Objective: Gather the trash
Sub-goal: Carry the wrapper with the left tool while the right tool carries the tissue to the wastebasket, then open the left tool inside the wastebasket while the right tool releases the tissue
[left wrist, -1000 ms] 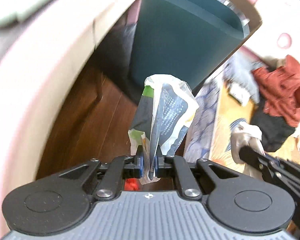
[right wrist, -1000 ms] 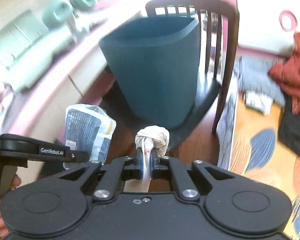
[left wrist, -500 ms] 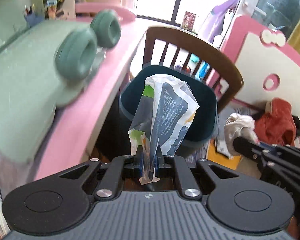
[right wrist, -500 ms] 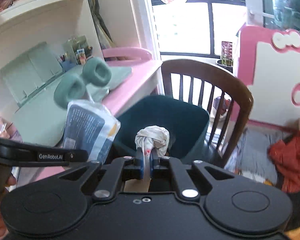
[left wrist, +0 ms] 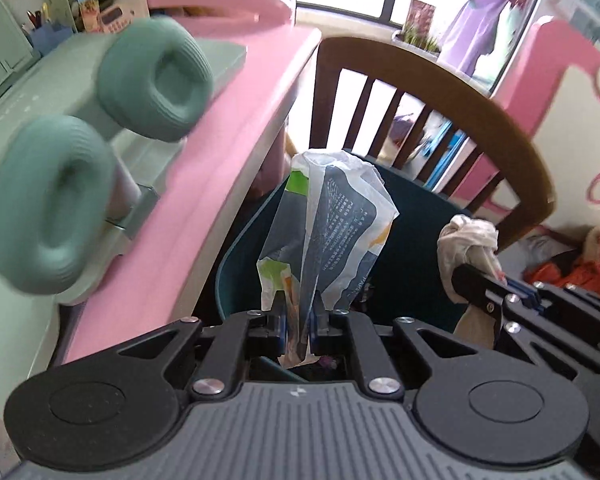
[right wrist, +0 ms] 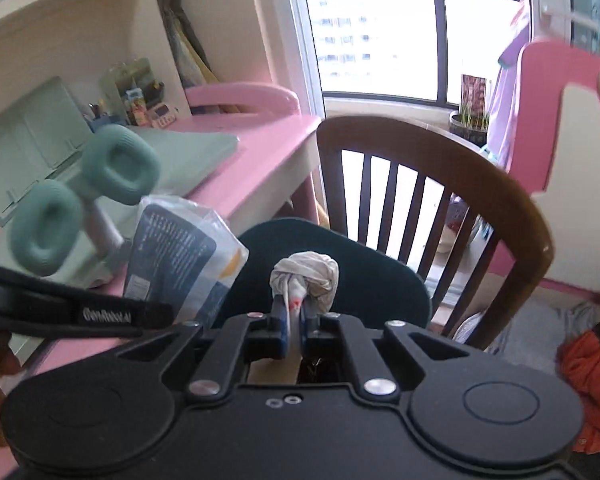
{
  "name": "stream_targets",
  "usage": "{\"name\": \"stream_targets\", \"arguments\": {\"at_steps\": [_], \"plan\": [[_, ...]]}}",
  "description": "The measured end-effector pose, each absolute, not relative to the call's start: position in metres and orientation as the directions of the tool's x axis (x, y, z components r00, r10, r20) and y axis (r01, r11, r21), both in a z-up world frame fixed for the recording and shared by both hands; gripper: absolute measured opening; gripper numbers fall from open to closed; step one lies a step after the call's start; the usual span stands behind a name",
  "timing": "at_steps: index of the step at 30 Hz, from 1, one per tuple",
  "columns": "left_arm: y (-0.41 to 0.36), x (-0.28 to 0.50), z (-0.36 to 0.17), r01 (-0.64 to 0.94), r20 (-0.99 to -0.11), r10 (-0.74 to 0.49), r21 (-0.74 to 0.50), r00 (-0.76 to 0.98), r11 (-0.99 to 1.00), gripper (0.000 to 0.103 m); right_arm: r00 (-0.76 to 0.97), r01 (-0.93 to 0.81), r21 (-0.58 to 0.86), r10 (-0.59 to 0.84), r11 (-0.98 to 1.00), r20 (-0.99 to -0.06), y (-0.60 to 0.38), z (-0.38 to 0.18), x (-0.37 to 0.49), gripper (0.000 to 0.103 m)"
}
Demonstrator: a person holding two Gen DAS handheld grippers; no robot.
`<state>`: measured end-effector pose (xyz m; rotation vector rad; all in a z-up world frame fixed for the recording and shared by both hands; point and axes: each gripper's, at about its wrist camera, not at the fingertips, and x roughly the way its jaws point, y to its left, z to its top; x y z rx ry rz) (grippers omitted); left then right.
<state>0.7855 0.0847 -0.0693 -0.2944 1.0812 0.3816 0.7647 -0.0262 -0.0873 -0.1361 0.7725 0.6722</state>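
My left gripper (left wrist: pixel 299 322) is shut on an empty plastic wrapper (left wrist: pixel 332 232), printed dark blue, white and green, which stands up from the pads. My right gripper (right wrist: pixel 294 318) is shut on a crumpled whitish tissue wad (right wrist: pixel 306 278) with a red spot. Both hang over the open mouth of a dark teal trash bin (left wrist: pixel 240 264) (right wrist: pixel 364 276) that sits on a wooden chair. In the left wrist view the right gripper (left wrist: pixel 496 284) and its tissue wad (left wrist: pixel 466 240) show at right. The wrapper (right wrist: pixel 180 248) and the left gripper's arm show at left in the right wrist view.
A pink desk (left wrist: pixel 236 132) (right wrist: pixel 260 136) runs along the left, carrying green headphones (left wrist: pixel 100 128) (right wrist: pixel 80 196) and a green mat. The brown chair back (left wrist: pixel 440 92) (right wrist: pixel 440 172) rises behind the bin. Orange clothing (left wrist: pixel 580 268) lies on the floor at right, by a pink-and-white panel (left wrist: pixel 580 120).
Both grippers have risen and tipped up: the bin, first seen from the side low down, now shows its open mouth just below them. The desk top and headphones came into view.
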Motion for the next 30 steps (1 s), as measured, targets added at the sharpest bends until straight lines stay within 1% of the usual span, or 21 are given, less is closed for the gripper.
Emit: {"name": "stream_targets", "arguments": {"at_steps": [6,10,14,15,16,21,22,26,29,30], "plan": [[0.081,0.809,-0.108,-0.439,-0.929,0.171,0.011,0.327,0.899,0.01,0.472,-0.618,0.133,0.501,0.775,-0.726,-0.018,-0.12,0.785,0.006],[0.079,0.82,-0.126,-0.432,-0.94,0.184,0.044,0.288,0.901,0.01,0.466,-0.625,0.098,0.471,0.775,-0.749,-0.013,-0.136,0.786,0.006],[0.08,0.831,-0.144,-0.423,-0.955,0.166,0.048,0.247,0.905,0.01,0.445,-0.635,0.09,0.458,0.767,-0.769,-0.014,-0.148,0.787,0.007],[0.079,0.833,-0.148,-0.42,-0.958,0.161,0.048,0.237,0.906,0.01,0.44,-0.635,0.088,0.452,0.768,-0.776,-0.014,-0.151,0.787,0.008],[0.078,0.834,-0.152,-0.417,-0.961,0.155,0.047,0.23,0.908,0.01,0.434,-0.632,0.089,0.447,0.769,-0.782,-0.015,-0.154,0.788,0.012],[0.073,0.835,-0.166,-0.414,-0.972,0.133,0.043,0.191,0.909,0.011,0.431,-0.627,0.079,0.43,0.775,-0.794,-0.018,-0.16,0.788,0.017],[0.073,0.835,-0.168,-0.418,-0.974,0.128,0.039,0.188,0.908,0.011,0.431,-0.63,0.074,0.427,0.773,-0.795,-0.018,-0.16,0.787,0.02],[0.07,0.833,-0.172,-0.409,-0.975,0.119,0.032,0.187,0.912,0.013,0.433,-0.643,0.058,0.425,0.764,-0.795,-0.022,-0.157,0.78,0.023],[0.066,0.831,-0.17,-0.397,-0.971,0.127,0.038,0.201,0.917,0.018,0.44,-0.648,0.053,0.431,0.76,-0.788,-0.026,-0.153,0.774,0.025],[0.064,0.83,-0.169,-0.394,-0.97,0.126,0.035,0.209,0.919,0.022,0.442,-0.646,0.054,0.431,0.761,-0.787,-0.027,-0.151,0.773,0.027]]}}
